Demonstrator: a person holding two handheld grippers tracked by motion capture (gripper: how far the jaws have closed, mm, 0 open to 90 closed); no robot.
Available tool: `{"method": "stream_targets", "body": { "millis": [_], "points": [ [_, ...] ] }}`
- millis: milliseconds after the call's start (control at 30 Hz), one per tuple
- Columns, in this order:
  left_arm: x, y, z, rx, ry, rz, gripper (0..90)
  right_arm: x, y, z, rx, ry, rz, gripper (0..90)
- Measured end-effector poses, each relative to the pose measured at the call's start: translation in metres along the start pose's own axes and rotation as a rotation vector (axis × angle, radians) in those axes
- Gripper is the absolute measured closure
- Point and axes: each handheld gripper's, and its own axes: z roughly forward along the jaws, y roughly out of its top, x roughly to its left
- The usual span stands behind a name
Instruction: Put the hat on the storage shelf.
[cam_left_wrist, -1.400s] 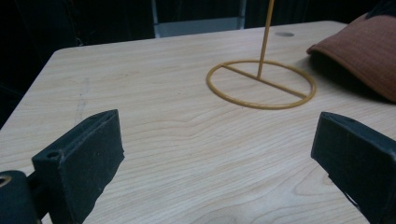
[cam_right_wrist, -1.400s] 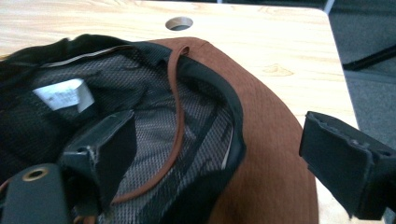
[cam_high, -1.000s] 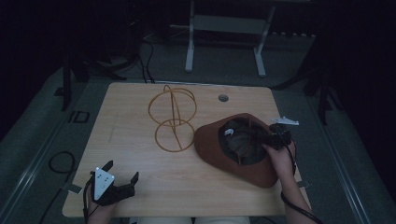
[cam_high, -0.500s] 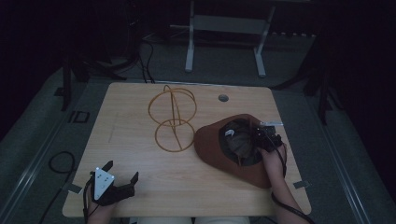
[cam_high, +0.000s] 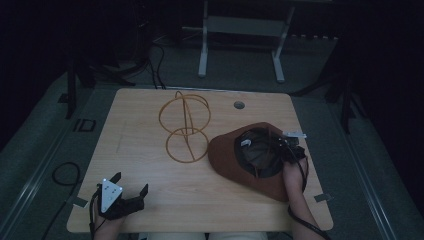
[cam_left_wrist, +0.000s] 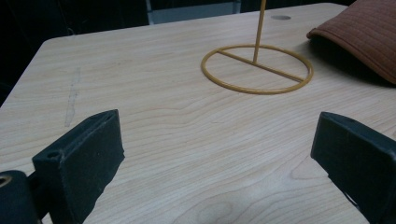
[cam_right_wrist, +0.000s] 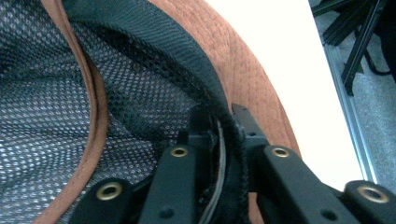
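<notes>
Item: rust-brown wide-brimmed fabric hat (cam_high: 235, 160), lying crown-down, opening up, on the right half of the pale wood-grain worktop (cam_high: 150, 195), just right of the stand's base ring.

Step in hand: the grasp. The right tool (cam_right_wrist: 224, 135) has its jaws closed together on the hat's inner edge, where the black sweatband meets the brim; the high view places that tool (cam_high: 291, 150) at the hat's far right rim. Judged as the hold being secured before a lift.

Next move, as a judgement: raise the hat clear of the worktop, turn it crown-up and carry it left to the golden-yellow wire hat stand (cam_high: 185, 125), settling the crown over the upper hoop. The pinch takes only a thin fold of band, so the soft body is likely to sag and swing; a slow lift is called for, and the free tool may be needed to steady the opposite brim.

Left tool (cam_high: 131, 191): resting at the near left corner, jaws spread wide, holding nothing, well apart from the hat.

Condition of item: brim with a fine quilted texture; interior lined in dark mesh with pale flecks; a brown cord or strap curves across the lining; small white label inside near the far rim. Soft, unstiffened, brim lying uneven.

Stand: flat ring base with a cross bar, upright rod, crossed hoops above; unoccupied.
</notes>
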Motion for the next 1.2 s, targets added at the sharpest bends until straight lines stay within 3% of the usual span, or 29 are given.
{"method": "stream_targets", "body": {
  "millis": [200, 333, 500, 733, 1067, 1200],
  "points": [
    [-0.001, 0.0, 0.001, 0.0, 0.002, 0.005, 3.0, -0.008, 0.006, -0.019, -0.086, 0.036, 0.063, 84.0],
    [0.0, 0.0, -0.001, 0.002, 0.014, 0.001, 3.0, -0.015, 0.016, -0.041, -0.163, 0.096, 0.116, 84.3],
    [0.002, 0.001, -0.002, -0.005, 0.017, -0.011, 3.0, -0.018, 0.025, -0.062, -0.23, 0.127, 0.144, 84.3],
    [-0.007, 0.007, -0.001, 0.013, 0.007, 0.005, 3.7, -0.022, 0.037, -0.098, -0.338, 0.152, 0.15, 84.3],
    [-0.028, 0.033, -0.003, 0.028, -0.085, 0.038, 6.1, -0.025, 0.05, -0.134, -0.44, 0.172, 0.139, 84.3],
    [-0.049, 0.05, 0.001, 0.038, -0.145, 0.052, 6.2, -0.026, 0.05, -0.147, -0.465, 0.178, 0.129, 84.3]
  ]
}}
